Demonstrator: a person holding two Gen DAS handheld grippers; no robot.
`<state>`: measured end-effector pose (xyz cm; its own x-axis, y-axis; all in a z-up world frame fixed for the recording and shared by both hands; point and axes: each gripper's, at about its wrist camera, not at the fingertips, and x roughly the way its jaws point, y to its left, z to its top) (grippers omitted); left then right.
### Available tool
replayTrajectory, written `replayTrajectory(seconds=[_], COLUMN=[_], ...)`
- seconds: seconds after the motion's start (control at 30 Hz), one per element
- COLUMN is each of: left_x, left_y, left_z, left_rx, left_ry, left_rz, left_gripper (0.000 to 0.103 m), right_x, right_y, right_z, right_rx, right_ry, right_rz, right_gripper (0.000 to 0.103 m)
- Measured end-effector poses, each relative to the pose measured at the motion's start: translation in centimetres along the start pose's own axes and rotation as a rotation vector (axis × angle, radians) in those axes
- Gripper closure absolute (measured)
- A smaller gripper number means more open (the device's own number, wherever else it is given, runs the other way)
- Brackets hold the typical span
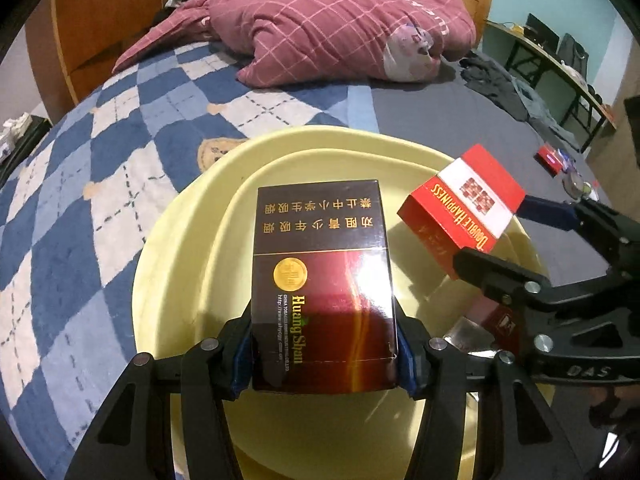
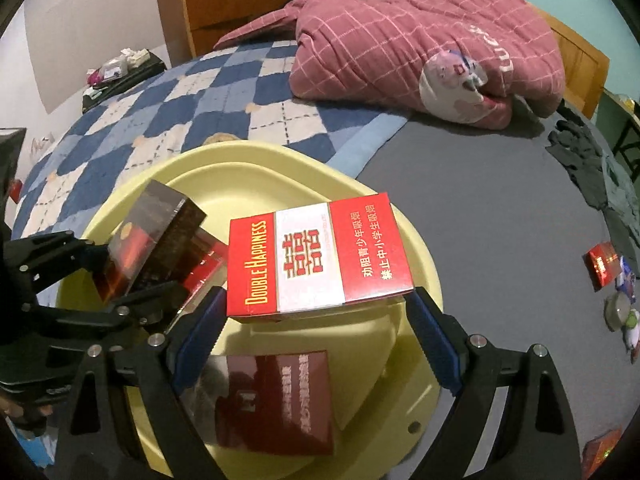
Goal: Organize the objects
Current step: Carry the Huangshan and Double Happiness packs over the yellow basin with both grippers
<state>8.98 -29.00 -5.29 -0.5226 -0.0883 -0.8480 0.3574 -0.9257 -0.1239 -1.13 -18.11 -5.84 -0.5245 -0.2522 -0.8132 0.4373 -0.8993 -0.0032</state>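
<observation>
My left gripper (image 1: 324, 354) is shut on a dark maroon Huang Shan cigarette pack (image 1: 322, 280) and holds it over the pale yellow basin (image 1: 180, 240) on the bed. My right gripper (image 2: 316, 320) is shut on a red and white Double Happiness pack (image 2: 318, 256), also above the basin (image 2: 420, 280). Each gripper shows in the other's view: the right one (image 1: 486, 232) with its pack (image 1: 460, 206), the left one (image 2: 132, 280) with its pack (image 2: 156, 236). A dark red pack (image 2: 276, 400) lies in the basin under the right gripper.
A pink checked quilt (image 2: 420, 40) lies bunched at the bed's far end. Dark clothes (image 2: 592, 168) lie at the right edge. A red pack (image 2: 602, 266) and small items (image 2: 622, 308) lie on the grey sheet to the right. A nightstand (image 2: 120, 76) stands at far left.
</observation>
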Motion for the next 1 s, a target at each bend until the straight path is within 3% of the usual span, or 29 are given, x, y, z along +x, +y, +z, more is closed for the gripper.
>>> replayTrajectory(seconds=[0.47,1.0], left_x=[0.0,0.6], left_y=[-0.1,0.2], left_z=[0.3,0.0], left_rx=[-0.019,-0.063], left_ry=[0.069,0.059], left_rz=[-0.042,-0.075], left_gripper=[0.047,0.046], right_x=[2.4,3.1], right_y=[1.0,1.9], right_z=[-0.4,-0.8], right_rx=[-0.072,-0.124], right_ry=[0.022,0.02], right_rz=[-0.072,-0.138], right_gripper=[0.013,0.013])
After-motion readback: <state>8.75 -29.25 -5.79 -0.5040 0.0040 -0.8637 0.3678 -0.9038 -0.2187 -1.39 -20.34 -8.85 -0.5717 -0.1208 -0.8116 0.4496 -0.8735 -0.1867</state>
